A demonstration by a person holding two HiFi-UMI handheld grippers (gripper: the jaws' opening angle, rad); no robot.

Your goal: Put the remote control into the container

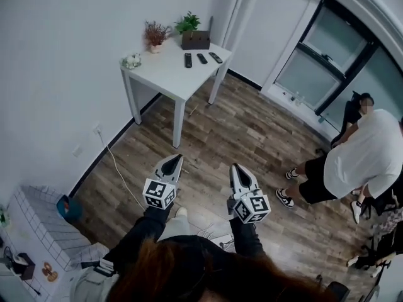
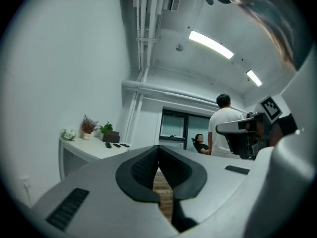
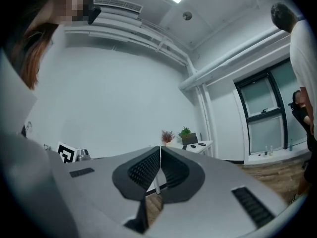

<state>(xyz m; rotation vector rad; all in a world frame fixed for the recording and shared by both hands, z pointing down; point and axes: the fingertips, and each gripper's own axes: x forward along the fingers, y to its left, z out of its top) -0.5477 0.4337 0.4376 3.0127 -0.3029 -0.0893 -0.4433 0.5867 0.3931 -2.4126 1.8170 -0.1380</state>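
Observation:
Three dark remote controls [image 1: 201,58] lie side by side on a white table [image 1: 167,74] across the room, in front of a dark brown container [image 1: 196,40]. In the left gripper view the remote controls [image 2: 115,145] and the container [image 2: 111,137] look small and far off. The right gripper view also has the table [image 3: 197,146] in the distance. My left gripper [image 1: 172,162] and right gripper [image 1: 238,168] are both shut and empty, held level over the wooden floor, well short of the table.
On the table stand a red-leaved plant [image 1: 155,35], a green plant [image 1: 187,22] and white flowers [image 1: 131,60]. A person in a white shirt [image 1: 368,158] bends over at the right near a dark window [image 1: 327,58]. A cable [image 1: 119,172] runs along the floor by the left wall.

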